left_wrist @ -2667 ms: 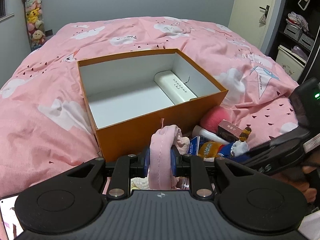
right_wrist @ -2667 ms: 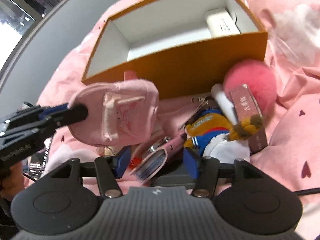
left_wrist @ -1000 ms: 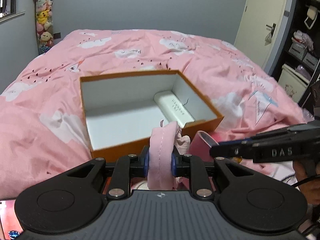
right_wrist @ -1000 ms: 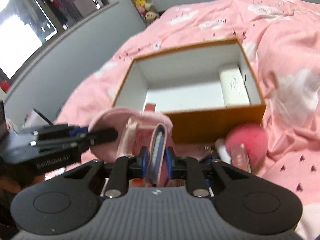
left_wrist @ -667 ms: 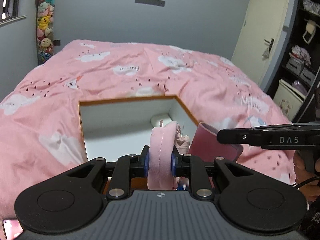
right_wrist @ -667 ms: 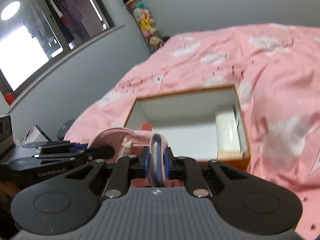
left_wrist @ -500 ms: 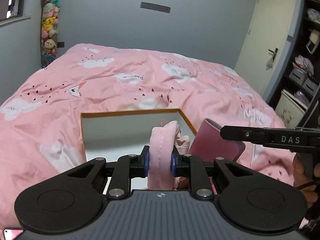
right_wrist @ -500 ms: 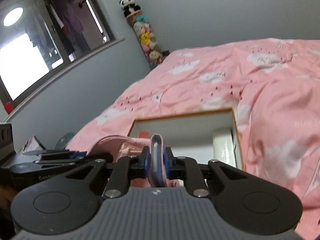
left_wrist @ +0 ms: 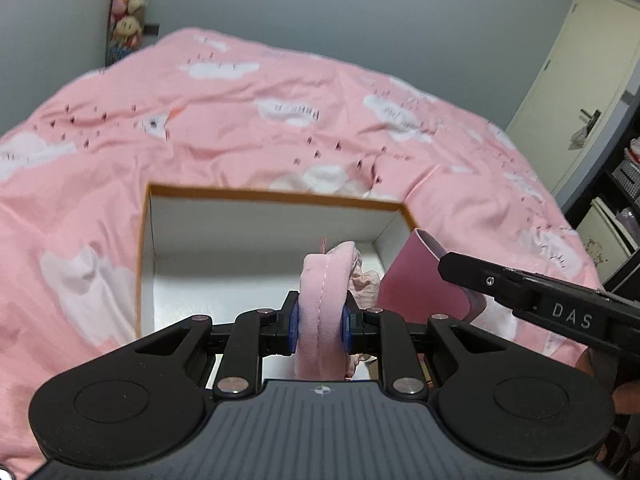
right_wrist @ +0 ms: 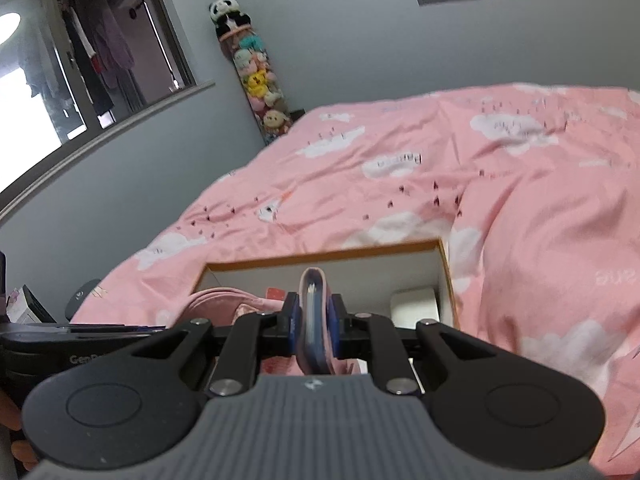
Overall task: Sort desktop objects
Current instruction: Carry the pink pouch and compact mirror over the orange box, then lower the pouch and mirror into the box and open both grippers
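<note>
Both grippers have carried their loads up from beside the box [left_wrist: 272, 196] to above its near edge: left gripper [left_wrist: 320, 318] clamps the pink pouch [left_wrist: 326, 280], right gripper [right_wrist: 314, 320] pinches the pink booklet [right_wrist: 314, 300]. Dropping in comes next.

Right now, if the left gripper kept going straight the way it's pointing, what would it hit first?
Probably the white inside of the orange box: the left gripper, shut on the pink pouch, aims into the open box. Depth is unclear.
</note>
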`<state>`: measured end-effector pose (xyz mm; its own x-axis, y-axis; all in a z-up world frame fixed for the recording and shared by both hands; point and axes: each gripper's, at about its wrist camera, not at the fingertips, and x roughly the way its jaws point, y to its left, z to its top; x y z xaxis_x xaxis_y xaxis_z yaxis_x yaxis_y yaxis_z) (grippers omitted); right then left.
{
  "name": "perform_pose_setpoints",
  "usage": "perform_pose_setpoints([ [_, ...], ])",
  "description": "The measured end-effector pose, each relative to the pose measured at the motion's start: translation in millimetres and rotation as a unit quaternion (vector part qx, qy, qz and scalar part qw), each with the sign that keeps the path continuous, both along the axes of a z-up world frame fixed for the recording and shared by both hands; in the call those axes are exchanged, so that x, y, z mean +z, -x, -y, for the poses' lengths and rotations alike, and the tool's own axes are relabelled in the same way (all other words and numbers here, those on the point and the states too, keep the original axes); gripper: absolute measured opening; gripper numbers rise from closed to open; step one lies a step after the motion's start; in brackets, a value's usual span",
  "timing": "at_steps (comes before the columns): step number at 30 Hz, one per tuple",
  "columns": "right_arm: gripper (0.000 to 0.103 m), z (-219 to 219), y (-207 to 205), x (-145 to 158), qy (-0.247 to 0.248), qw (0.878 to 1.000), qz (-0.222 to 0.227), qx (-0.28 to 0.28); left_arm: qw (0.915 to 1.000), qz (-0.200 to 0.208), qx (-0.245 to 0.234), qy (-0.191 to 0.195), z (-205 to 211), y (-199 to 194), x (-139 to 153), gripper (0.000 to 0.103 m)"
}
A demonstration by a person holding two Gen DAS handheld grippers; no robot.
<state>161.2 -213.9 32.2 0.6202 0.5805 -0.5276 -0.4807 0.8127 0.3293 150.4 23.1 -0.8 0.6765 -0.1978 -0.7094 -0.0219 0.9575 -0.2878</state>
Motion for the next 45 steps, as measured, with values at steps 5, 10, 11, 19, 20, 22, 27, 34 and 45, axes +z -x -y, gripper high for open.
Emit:
perform_pose_setpoints([
  [5,0.017,-3,-14,-29,0.0,0.999,-0.035,-0.002,0.9995,-0.032,0.002,0.002,4,-12,-23,0.022],
  [10,0.017,-4,-16,-51,0.014,0.998,-0.054,-0.004,0.9979,-0.065,-0.001,0.001,12,-21,-40,0.022],
  [11,0.017,-3,-16,-53,0.017,0.998,-0.054,-0.005,0.9976,-0.069,-0.003,0.001,13,-22,-42,0.022],
  [19,0.017,3,-13,-64,0.026,0.998,-0.048,-0.014,0.9932,-0.117,0.0,-0.006,23,-30,-56,0.022],
  [20,0.017,4,-13,-65,0.027,0.998,-0.045,-0.015,0.9929,-0.119,0.0,-0.002,23,-31,-56,0.022],
  [22,0.017,3,-13,-69,0.031,0.998,-0.046,-0.016,0.992,-0.126,0.001,0.003,24,-34,-57,0.022],
  [27,0.017,6,-11,-69,0.03,0.998,-0.051,-0.02,0.9899,-0.139,-0.004,0.026,29,-38,-58,0.024],
  [34,0.021,15,-11,-69,-0.001,0.997,-0.076,-0.02,0.988,-0.145,-0.02,0.051,34,-40,-56,0.035],
  [45,0.022,31,-6,-70,-0.034,0.994,-0.095,-0.044,0.9819,-0.135,-0.045,0.125,28,-36,-56,0.045],
])
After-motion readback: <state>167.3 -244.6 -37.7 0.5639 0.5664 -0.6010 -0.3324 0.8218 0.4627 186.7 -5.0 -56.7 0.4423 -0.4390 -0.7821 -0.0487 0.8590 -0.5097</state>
